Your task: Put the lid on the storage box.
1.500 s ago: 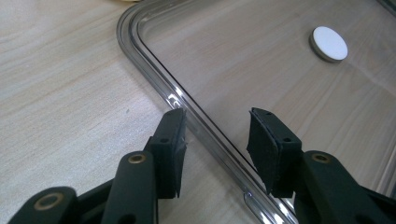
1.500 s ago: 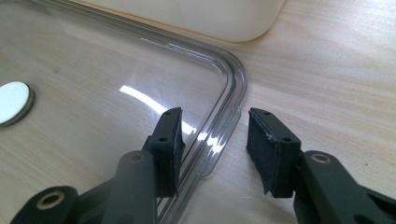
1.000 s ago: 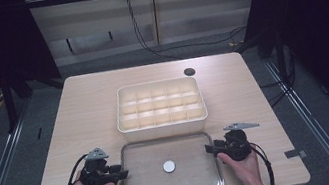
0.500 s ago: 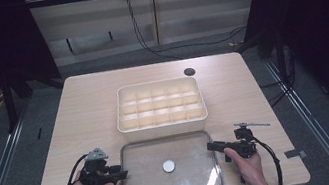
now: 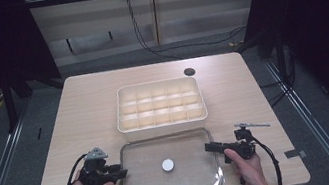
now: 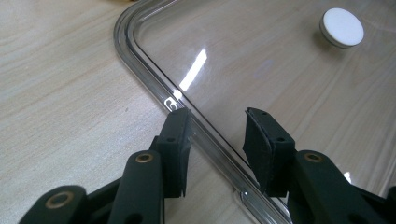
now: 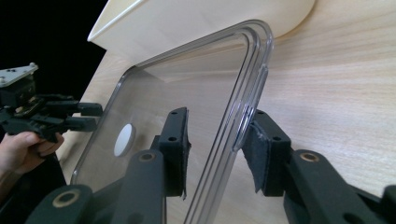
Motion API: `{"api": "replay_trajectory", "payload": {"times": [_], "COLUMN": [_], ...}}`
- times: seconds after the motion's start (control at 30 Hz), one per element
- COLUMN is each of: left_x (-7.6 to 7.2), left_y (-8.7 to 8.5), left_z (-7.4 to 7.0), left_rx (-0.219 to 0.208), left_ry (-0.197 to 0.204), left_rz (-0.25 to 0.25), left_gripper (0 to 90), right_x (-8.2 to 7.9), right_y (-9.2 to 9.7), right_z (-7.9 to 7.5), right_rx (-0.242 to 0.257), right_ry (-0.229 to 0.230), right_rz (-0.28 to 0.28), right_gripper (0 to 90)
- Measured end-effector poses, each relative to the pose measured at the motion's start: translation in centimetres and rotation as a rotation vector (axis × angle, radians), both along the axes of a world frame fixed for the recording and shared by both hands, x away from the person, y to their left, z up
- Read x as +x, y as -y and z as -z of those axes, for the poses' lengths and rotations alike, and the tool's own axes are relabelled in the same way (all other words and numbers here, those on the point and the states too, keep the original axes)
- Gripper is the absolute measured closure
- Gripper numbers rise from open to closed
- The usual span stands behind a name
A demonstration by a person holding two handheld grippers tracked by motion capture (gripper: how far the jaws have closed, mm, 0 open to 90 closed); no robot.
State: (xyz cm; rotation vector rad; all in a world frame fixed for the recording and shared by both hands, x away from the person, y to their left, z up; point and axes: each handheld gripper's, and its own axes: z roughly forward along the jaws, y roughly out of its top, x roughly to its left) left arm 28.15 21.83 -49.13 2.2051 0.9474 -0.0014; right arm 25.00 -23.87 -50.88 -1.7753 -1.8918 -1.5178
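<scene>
The counter [image 5: 89, 110] was the biggest thing there, a pale wooden top. On it sat a cream box [image 5: 159, 102] with many little cells, and just in front of the box lay its clear lid [image 5: 168, 165], flat, close to the person's edge.

A second ago the right claw [image 5: 210, 146] sat back beside the lid's right edge. Then it had turned and reached in, so its jaws straddled that edge. The left claw [image 5: 121, 172] had stayed at the lid's left edge. I think that meant both sides were lined up for a lift, most likely to carry the lid onto the box.

From above, the claws were too small for me to judge the gaps. The right gripper view showed more: the right claw [image 7: 215, 144] stood apart, with the lid's rim [image 7: 243, 121] running up between the jaws and close against one of them, not squeezed. It also showed the other hand [image 7: 23, 149] far off. The left gripper view showed the left claw [image 6: 217, 140] apart too, with the rim passing between its jaws.

Smallest of all was the white round knob [image 6: 342, 27] in the lid's middle.
</scene>
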Motion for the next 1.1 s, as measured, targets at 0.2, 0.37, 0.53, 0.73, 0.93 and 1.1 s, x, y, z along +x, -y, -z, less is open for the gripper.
{"api": "replay_trajectory", "payload": {"times": [0.2, 0.37, 0.53, 0.73, 0.93, 1.1], "left_x": [0.1, 0.2, 0.3, 0.4, 0.5, 0.6], "left_y": [0.0, 0.0, 0.0, 0.0, 0.0, 0.0], "left_z": [0.0, 0.1, 0.1, 0.2, 0.2, 0.2], "left_rx": [-0.009, -0.015, -0.026, -0.04, -0.053, -0.071], "left_ry": [-0.004, -0.004, -0.013, -0.016, -0.025, -0.039], "left_rz": [-0.005, -0.01, -0.002, -0.017, -0.011, -0.017], "left_gripper": [60.0, 59.8, 56.6, 50.9, 42.2, 34.4], "right_x": [0.0, 0.0, 0.0, -0.2, -0.3, -0.4], "right_y": [-0.3, -0.8, -0.6, -0.5, -0.4, -0.4], "right_z": [0.0, -0.2, -0.5, -0.9, -1.0, -1.1], "right_rx": [0.036, 0.018, 0.028, 0.058, 0.061, 0.048], "right_ry": [0.009, 0.011, 0.025, 0.083, 0.083, 0.096], "right_rz": [-0.059, -0.064, -0.067, -0.066, -0.061, -0.063], "right_gripper": [62.8, 64.1, 67.2, 69.9, 70.6, 70.8]}}
